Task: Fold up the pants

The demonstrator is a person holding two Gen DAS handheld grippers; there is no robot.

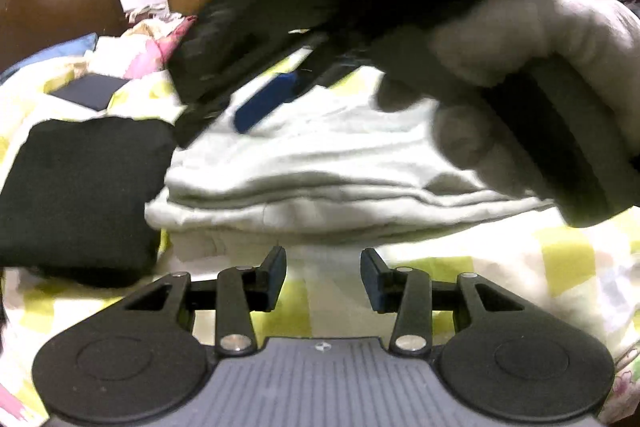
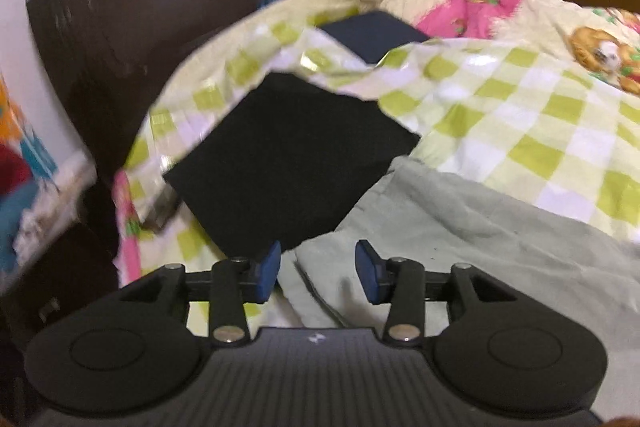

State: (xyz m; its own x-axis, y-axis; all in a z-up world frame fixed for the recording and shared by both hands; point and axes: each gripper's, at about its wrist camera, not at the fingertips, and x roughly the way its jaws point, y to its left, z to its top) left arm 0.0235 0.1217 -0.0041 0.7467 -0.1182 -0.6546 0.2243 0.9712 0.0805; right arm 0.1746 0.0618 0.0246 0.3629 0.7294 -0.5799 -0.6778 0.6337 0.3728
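Observation:
The light grey pants [image 1: 320,179] lie folded in a thick stack on the checked bedsheet [image 1: 568,267]. My left gripper [image 1: 323,277] is open and empty, just short of the stack's near edge. In the left wrist view the right gripper [image 1: 264,99] hovers blurred over the stack's far side, held by a gloved hand [image 1: 532,67]. In the right wrist view my right gripper [image 2: 318,271] is open and empty over the corner of the grey pants [image 2: 460,239].
A folded black garment [image 1: 80,195] lies left of the pants; it also shows in the right wrist view [image 2: 292,155]. A dark flat item [image 2: 374,35] lies farther back. A brown headboard [image 2: 120,7] and a pink patterned quilt [image 2: 520,11] border the bed.

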